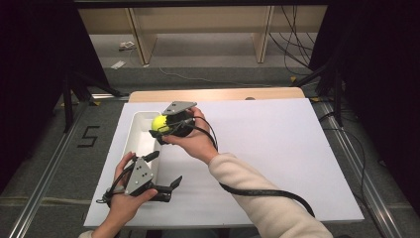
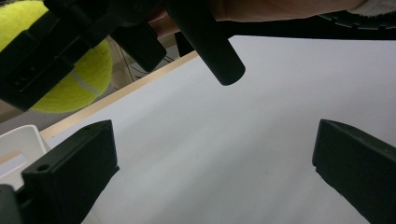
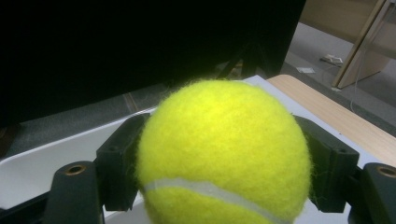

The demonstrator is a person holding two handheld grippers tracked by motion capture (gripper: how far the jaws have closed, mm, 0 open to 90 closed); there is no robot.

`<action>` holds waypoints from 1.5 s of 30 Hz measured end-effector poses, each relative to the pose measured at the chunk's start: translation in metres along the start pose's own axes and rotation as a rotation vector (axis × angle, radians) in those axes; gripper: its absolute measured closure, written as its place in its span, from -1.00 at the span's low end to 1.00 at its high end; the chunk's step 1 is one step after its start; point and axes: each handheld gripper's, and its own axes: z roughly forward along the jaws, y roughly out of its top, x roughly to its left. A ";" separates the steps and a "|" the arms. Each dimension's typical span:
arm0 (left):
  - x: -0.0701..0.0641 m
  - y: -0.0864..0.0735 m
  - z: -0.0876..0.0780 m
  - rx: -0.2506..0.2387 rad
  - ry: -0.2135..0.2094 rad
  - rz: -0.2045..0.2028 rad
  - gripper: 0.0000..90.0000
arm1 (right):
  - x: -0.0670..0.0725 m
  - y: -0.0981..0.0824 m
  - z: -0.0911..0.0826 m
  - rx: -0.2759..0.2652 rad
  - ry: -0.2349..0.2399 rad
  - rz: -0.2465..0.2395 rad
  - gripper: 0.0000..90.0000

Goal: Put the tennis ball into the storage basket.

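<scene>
A person is working at a wooden table [image 1: 218, 93] covered by a flat white sheet [image 1: 267, 148], holding a black two-jaw gripper in each hand. The right gripper [image 1: 159, 131] is clamping a fuzzy yellow-green tennis ball [image 1: 160, 123] between its two black jaws, which are pressing against the ball's opposite sides in the right gripper view, where the ball [image 3: 223, 151] with its pale curved seam is sitting squarely between them. In the high view the right hand [image 1: 194, 139] is carrying the ball over the far end of a long white rectangular plastic tray [image 1: 134, 134] that is lying along the left part of the sheet; whether the ball is touching the tray cannot be told. A thick black cable [image 1: 267, 192] is trailing from this gripper across a cream sleeve [image 1: 257, 203].

The left gripper [image 1: 165, 170] is resting nearer the person, just beside the tray's near end, with the left hand [image 1: 124, 196] wrapped around its body and a grey three-cornered plate [image 1: 139, 175] on top. Its jaws are standing wide apart with nothing between them, and in the left gripper view bare white sheet is showing in the gap [image 2: 215, 163]. That view is also catching the ball [image 2: 74, 77] up at its left, held in the other gripper, and a corner of the white tray [image 2: 21, 142] at the lower left
</scene>
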 end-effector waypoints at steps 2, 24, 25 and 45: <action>0.000 0.000 0.000 0.000 -0.001 -0.001 -1.00 | 0.001 0.000 0.000 0.000 -0.001 -0.001 -0.40; 0.000 0.000 0.000 0.001 -0.002 0.007 -1.00 | 0.001 0.011 0.006 0.002 0.003 -0.016 -0.40; 0.000 0.000 0.000 0.001 -0.001 0.011 -1.00 | 0.002 0.012 0.006 0.002 0.003 -0.015 -0.40; 0.000 0.000 -0.001 0.002 -0.001 0.017 -1.00 | 0.005 0.016 0.014 0.006 0.013 -0.018 -0.40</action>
